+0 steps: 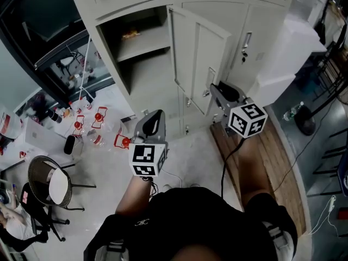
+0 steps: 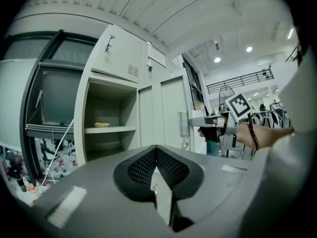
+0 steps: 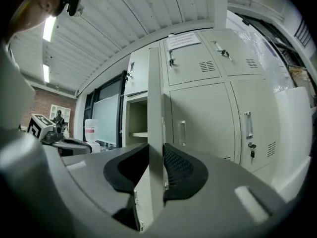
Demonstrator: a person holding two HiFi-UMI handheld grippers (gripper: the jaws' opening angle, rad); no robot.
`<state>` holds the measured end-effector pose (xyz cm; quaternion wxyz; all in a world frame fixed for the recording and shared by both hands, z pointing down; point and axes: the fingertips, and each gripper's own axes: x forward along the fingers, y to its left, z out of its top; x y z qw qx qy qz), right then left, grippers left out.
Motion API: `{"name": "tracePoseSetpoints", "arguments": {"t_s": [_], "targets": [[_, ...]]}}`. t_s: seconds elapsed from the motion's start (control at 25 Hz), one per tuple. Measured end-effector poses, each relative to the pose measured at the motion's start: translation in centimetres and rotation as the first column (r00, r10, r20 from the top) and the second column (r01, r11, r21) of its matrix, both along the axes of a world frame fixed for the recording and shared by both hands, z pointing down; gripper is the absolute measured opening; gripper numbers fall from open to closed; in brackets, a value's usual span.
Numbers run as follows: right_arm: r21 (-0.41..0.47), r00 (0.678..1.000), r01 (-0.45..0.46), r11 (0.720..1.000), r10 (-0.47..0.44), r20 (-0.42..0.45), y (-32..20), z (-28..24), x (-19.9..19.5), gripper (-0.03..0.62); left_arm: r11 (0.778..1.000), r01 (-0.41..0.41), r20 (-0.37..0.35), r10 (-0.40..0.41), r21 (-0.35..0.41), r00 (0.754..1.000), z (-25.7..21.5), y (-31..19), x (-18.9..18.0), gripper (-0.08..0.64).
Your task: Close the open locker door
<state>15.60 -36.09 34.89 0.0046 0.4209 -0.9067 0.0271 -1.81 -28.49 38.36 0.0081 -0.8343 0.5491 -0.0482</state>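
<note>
The pale grey locker bank has one open compartment (image 1: 138, 42), and its door (image 1: 198, 53) swings out toward me. In the head view my right gripper (image 1: 215, 88) is at that door's free edge, near the handle. The right gripper view shows the door's edge (image 3: 155, 108) standing upright between the two dark pads of the right gripper (image 3: 156, 162), and both pads lie against it. My left gripper (image 1: 154, 116) hangs lower and to the left, away from the lockers. Its pads (image 2: 156, 150) meet at the tip with nothing between them, and the door (image 2: 161, 113) is ahead of it.
A small packet (image 1: 130, 34) lies on the open compartment's shelf. Red-capped bottles and clutter (image 1: 98, 126) litter the floor at left, beside a round chair (image 1: 51, 184). A white box (image 1: 288, 58) stands right of the lockers, above a wooden floor strip (image 1: 272, 156).
</note>
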Motion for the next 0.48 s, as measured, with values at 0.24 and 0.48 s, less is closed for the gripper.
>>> {"name": "tracePoseSetpoints", "arguments": {"t_s": [0.24,0.48], "targets": [[0.006,0.999,0.034,0.999,-0.034,-0.014,1.4,0.0,-2.2,0.106,1.0,-0.005,-0.005,0.005,-0.002,1.0,0.2,0.0,0.1,0.001],[0.008,0.998,0.059,0.998,-0.059,-0.025,2.3,0.0,-4.0,0.112,1.0,0.005,-0.014,-0.005,-0.001,1.0,0.3,-0.2,-0.5,0.002]]}}
